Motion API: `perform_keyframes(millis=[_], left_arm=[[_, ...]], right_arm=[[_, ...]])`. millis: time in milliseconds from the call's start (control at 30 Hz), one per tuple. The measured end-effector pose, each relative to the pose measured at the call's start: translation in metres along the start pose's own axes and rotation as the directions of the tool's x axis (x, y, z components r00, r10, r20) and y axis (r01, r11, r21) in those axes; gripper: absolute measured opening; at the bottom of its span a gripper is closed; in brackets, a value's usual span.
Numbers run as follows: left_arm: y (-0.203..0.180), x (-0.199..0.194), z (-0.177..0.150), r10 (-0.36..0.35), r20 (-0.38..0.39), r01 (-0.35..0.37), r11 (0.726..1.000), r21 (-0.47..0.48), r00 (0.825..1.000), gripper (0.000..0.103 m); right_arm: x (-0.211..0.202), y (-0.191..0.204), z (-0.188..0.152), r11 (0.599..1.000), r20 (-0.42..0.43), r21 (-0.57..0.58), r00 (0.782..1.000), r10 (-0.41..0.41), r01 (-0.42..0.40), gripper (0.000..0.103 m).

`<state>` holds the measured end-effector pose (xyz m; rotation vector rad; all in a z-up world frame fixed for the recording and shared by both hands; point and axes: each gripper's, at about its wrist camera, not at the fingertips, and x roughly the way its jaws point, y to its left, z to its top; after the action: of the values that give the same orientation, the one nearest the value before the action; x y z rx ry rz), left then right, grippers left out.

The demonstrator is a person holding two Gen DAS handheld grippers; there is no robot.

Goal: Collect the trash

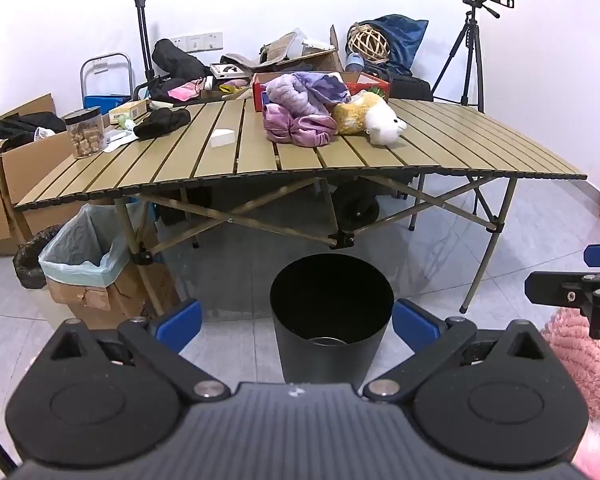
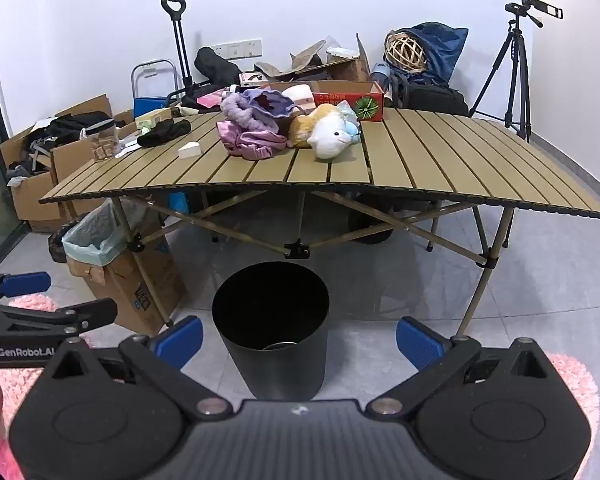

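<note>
Trash here looks to be the white wedge-shaped scrap (image 1: pixel 223 137) left of centre on the tabletop (image 1: pixel 440 136), probably light and crushable, best pinched across its flat sides. Below, lower centre, stands the black bin (image 1: pixel 331 316). Left hand-held gripper (image 1: pixel 296 320) and right hand-held gripper (image 2: pixel 299 338) both gape, empty.

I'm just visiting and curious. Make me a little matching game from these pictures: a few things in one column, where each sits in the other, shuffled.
Things:
1. black bin
2. plush toy
3. tripod
4. jar

Places:
A. left end of the tabletop
B. floor, in front of the table
C. behind the table, right, by the wall
D. tabletop, beside the purple clothes

Pairs: 1-B, 2-D, 3-C, 4-A
</note>
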<state>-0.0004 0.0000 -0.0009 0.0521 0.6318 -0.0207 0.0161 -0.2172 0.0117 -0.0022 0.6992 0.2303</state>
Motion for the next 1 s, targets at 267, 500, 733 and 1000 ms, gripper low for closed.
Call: perform_keyframes(millis=[267,500,733,1000], left_arm=[[0.0012,-0.0016,0.0009,-0.005,-0.01,0.005,1.0,-0.006,1.0,0.103],[-0.0011,-0.0076,0.0041,-0.009,-0.013,0.009,1.0,-0.009,1.0,0.103],[0.0015,-0.0033,0.0021,-0.012,-0.014,0.012,1.0,-0.013,1.0,0.103],[0.0015,-0.0027,0.0019,-0.012,-0.014,0.012,1.0,-0.013,1.0,0.103]], right_arm=[[-0.0025,-0.0004,0.0005,1.0,-0.001,0.0,1.0,-0.005,0.005,0.103],[-0.0017,0.0008,-0.0004,1.0,-0.003,-0.008,1.0,-0.008,0.008,0.103],[-0.0029,-0.0002,0.0,1.0,-0.002,-0.009,1.0,-0.01,0.01,0.103],[-0.0034,0.0,-0.0002,1.0,-0.002,-0.01,1.0,-0.011,0.011,0.103]])
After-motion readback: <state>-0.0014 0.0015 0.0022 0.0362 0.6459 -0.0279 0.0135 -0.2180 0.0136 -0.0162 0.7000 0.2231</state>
